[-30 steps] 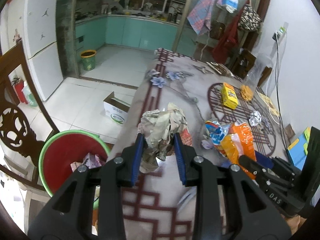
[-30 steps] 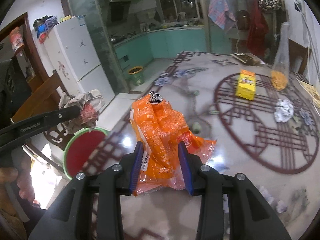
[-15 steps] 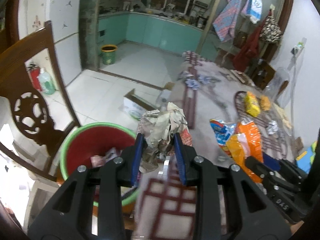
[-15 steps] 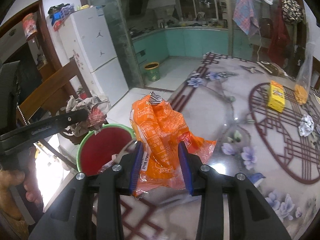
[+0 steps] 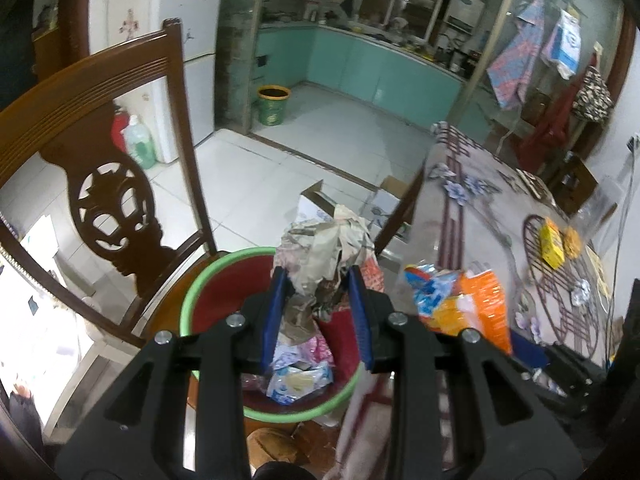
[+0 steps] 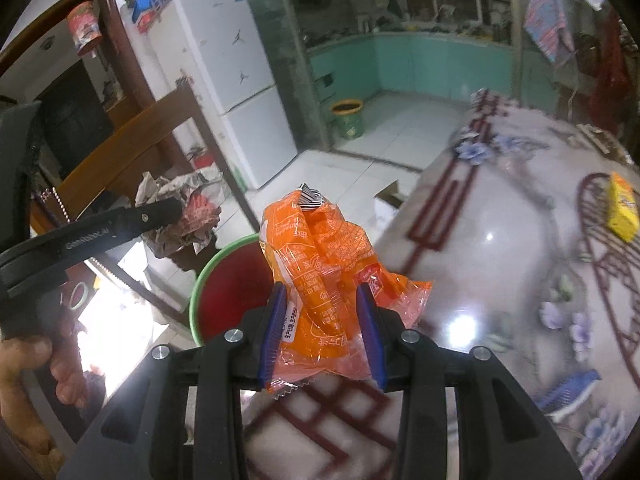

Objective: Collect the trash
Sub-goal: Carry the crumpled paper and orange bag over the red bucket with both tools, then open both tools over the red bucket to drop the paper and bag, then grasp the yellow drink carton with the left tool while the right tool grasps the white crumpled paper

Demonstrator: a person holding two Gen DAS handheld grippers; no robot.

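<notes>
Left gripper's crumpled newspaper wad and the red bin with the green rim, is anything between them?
Nothing: in the left wrist view the crumpled newspaper wad, clamped in the left gripper, hangs over the red bin with the green rim; only earlier wrappers lie inside.

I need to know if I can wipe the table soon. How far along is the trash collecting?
Partly done: the red bin already holds wrappers. In hand: the left gripper grips a crumpled paper wad over the bin, and the right gripper holds an orange snack bag near the table edge. Left: a yellow box and a foil ball sit on the table.
</notes>
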